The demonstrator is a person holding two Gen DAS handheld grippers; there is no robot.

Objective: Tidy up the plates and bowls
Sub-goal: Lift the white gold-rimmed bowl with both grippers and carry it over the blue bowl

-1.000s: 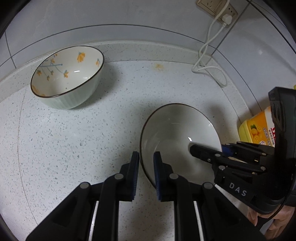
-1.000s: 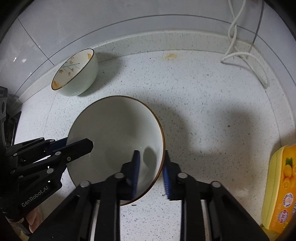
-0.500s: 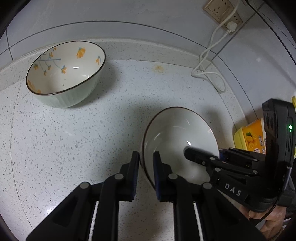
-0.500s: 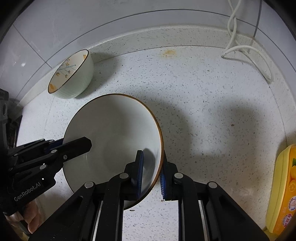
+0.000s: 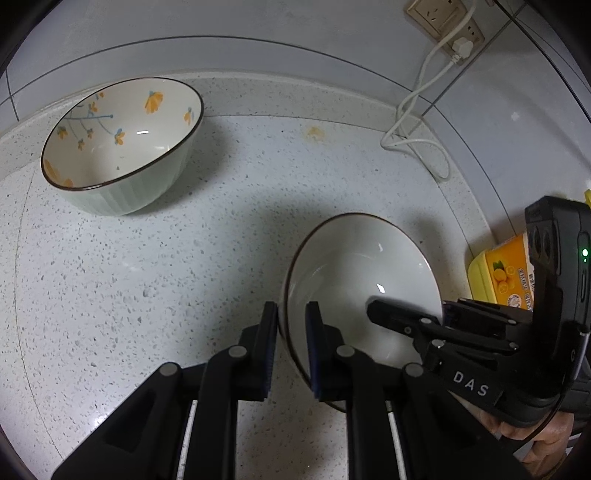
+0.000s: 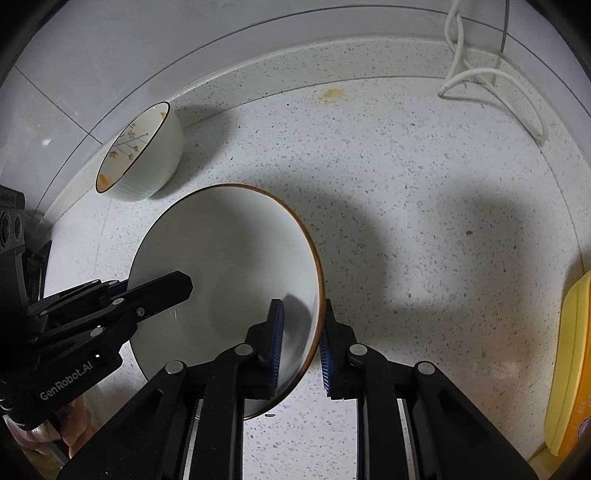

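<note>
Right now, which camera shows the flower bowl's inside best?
The left wrist view. There the flower bowl faces the camera, so its orange flowers and blue stems are clear. In the right wrist view the bowl appears smaller and nearly edge-on, showing only a sliver inside.

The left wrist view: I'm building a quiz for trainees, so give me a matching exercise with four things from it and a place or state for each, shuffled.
Things:
1. flowered bowl
2. plain white bowl
3. white cable
4. yellow tub

Places or states:
A. at the right edge, behind the right claw
B. standing alone near the back wall, at left
C. rim pinched by both the left claw and the right claw
D. plugged into the wall socket, trailing onto the counter

Pairs: 1-B, 2-C, 3-D, 4-A
</note>
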